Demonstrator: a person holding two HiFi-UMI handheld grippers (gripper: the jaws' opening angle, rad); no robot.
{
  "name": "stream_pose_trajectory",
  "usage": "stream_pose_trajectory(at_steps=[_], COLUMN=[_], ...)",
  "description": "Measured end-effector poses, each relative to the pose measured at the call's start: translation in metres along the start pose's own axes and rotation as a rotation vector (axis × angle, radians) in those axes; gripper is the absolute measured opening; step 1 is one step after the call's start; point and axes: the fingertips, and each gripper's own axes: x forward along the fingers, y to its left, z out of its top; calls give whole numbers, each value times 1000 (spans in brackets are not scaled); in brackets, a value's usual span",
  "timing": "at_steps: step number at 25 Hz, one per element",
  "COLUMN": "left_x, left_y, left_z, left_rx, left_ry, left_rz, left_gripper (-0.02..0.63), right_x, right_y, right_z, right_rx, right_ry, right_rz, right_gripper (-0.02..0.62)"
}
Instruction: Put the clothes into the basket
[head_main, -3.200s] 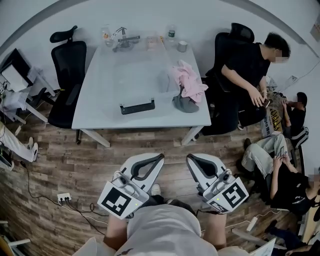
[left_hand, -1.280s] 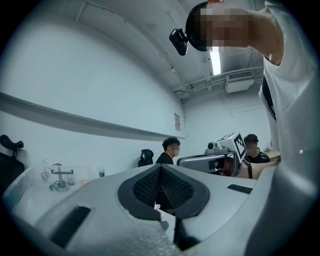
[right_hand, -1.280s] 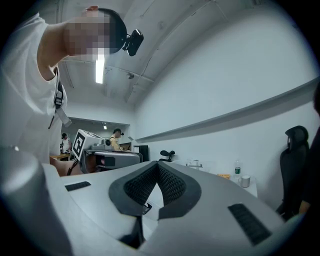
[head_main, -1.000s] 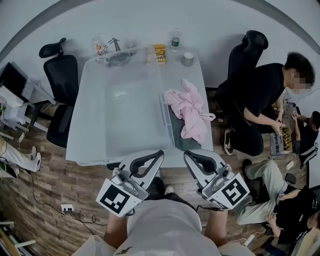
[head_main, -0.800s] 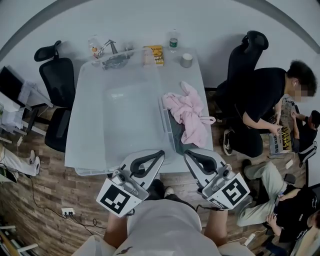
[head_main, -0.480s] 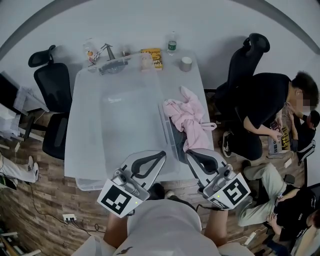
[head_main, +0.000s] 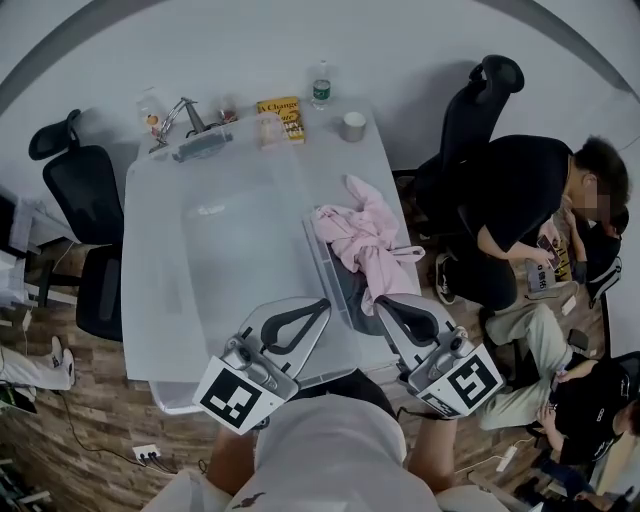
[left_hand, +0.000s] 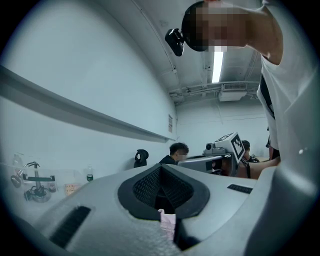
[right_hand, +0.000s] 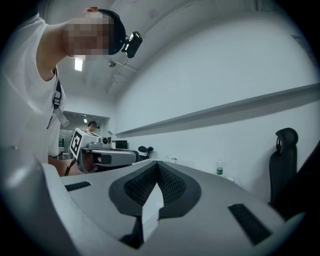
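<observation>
At the near edge of the table (head_main: 148, 290), you hold both tools low and close to your body, tips pointing away from you. Your left gripper (head_main: 318, 306) has its jaws drawn together with nothing clamped. In the left gripper view only a sliver of pink shows through the slit between them, and that looks like cloth lying beyond the tool. Your right gripper (head_main: 386, 306) is likewise closed and empty, with pale table showing through its slit.

Just past the right gripper's tips lies the pink garment (head_main: 365, 235), heaped over a grey garment (head_main: 349, 284). Both sit on the table outside the clear basket (head_main: 240, 250), pressed against its right wall. The heap's long axis runs away from you, roughly along that wall, with its near end almost at the right tool's nose.

The right gripper is therefore the nearer one. The cloth lies straight ahead of it and a touch to its left, while the left gripper points over the basket's near rim. As I judge it, no garment is in the basket yet, so you need to open the right jaws before reaching forward, and the lift then goes leftward over the wall.

Farther off stand a bottle (head_main: 321, 85), a yellow box (head_main: 281, 112) and a seated person in black (head_main: 525, 195).
</observation>
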Motion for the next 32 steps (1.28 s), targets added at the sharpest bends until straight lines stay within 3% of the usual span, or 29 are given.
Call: stream_pose_trajectory(at_steps=[19, 32], left_x=[62, 94], left_y=[29, 35], left_z=[-16, -26], left_rx=[-11, -7], left_ry=[52, 88], left_rz=[18, -15], left_gripper=[6, 6], right_x=[17, 21], right_y=[-80, -113], right_z=[-22, -49], right_rx=[-42, -74], right_ry=[103, 227], right_rz=[-33, -83], right_gripper=[6, 6])
